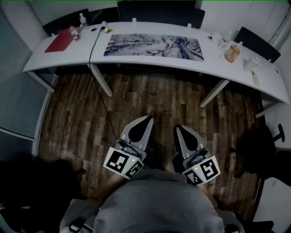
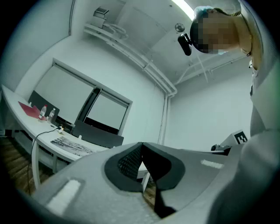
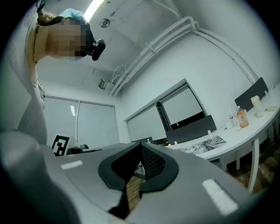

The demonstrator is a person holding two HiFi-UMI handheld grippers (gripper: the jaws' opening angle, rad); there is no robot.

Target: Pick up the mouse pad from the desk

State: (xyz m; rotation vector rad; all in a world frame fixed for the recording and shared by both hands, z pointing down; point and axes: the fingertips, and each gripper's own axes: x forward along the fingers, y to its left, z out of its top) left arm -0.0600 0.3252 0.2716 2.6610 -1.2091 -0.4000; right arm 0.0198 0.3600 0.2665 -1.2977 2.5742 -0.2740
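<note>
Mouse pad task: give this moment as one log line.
pick: pending | mouse pad: flat on desk | left gripper: shut, empty | right gripper: shut, empty | both short of desk

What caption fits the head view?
Shut left hand-held gripper and right hand-held gripper face the mouse pad on the desk.

Dark wood-plank floor; long curved white desk; dark chairs behind; white walls, shaded windows, ceiling strip light.
</note>
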